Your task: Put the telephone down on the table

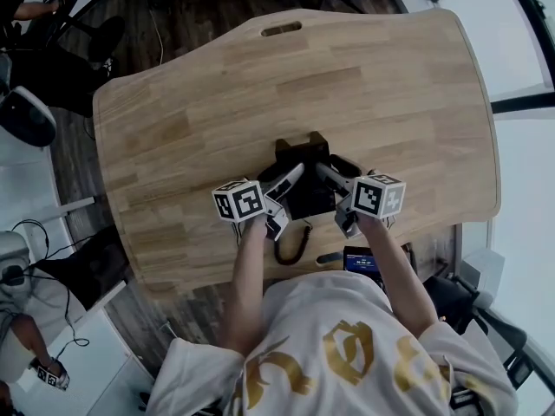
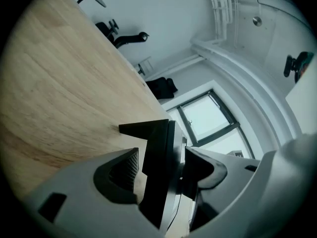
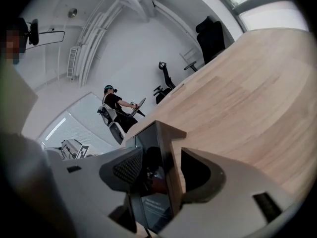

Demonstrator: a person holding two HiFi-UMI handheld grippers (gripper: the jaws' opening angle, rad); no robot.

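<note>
Currently: black telephone (image 1: 305, 193) stands on the wooden table (image 1: 347, 85) between both grippers. Left gripper (image 2: 161, 175) is released, its jaws slack around one edge, presumably because the set already rests. Right gripper (image 3: 158, 175) grasps the opposite edge, likely steadying it.

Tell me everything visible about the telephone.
The telephone is black, glossy plastic, with a raised back and a coiled cord trailing toward the person. It rests on the wooden table near its front edge. The left hand-held gripper straddles it with jaws apart; the right hand-held gripper pinches its side.
</note>
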